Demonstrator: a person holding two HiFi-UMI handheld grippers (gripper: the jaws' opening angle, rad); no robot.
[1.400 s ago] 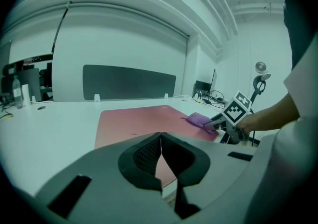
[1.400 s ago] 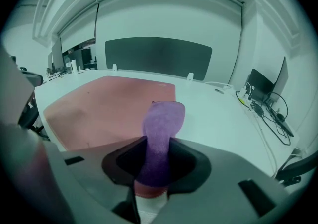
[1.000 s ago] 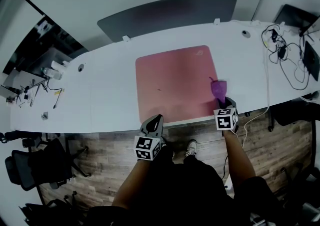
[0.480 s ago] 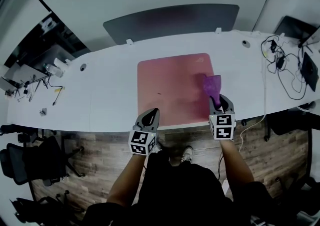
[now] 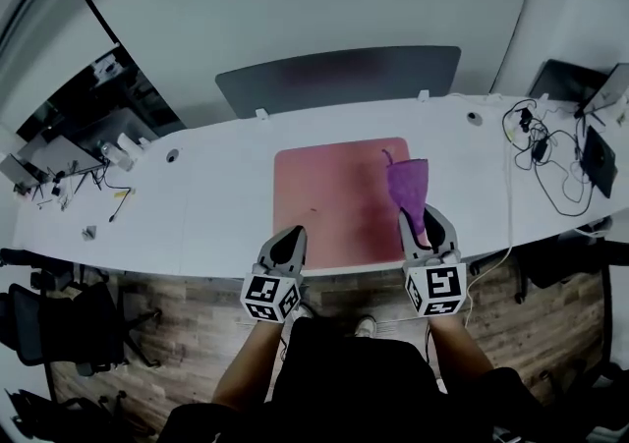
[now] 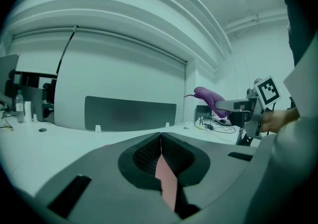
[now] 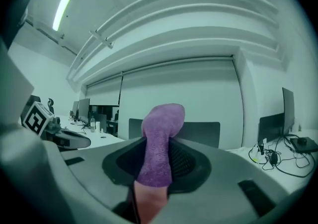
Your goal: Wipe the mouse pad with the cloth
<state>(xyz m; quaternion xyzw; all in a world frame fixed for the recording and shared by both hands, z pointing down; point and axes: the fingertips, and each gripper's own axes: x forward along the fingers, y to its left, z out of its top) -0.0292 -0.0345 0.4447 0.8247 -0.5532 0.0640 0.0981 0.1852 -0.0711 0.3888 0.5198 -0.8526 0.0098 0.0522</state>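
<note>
The table (image 5: 197, 205) is long and white. Far to the left of the mouse pad (image 5: 329, 191) there are some small bottles (image 5: 126, 146) and thin wires.

The left gripper (image 5: 291, 235) hangs just past the near left corner of the mouse pad, over the table edge. Its jaws are pressed together and there is nothing between them.

The mouse pad is pink and lies flat in the middle of the table. It looks bare, with only a tiny dark speck on it.

The cloth (image 5: 405, 186) is purple and fuzzy. It is over the right side of the mouse pad, and it seems to be up in the air, not on the pad yet. The right gripper (image 5: 418, 220) pinches it tight at its near end, so the rest pokes out in front.

To wipe well, I think the cloth must come down until its soft part lies flat on the pad. Then it should slide in long, slow lines, from one side to the other, and reach the corners too. Push softly, or the pad may slip. The left gripper could press on the near left corner to keep the pad in place.

Far to the right of the mouse pad is a bunch of black cables (image 5: 550, 161). The cloth should keep away from them.
</note>
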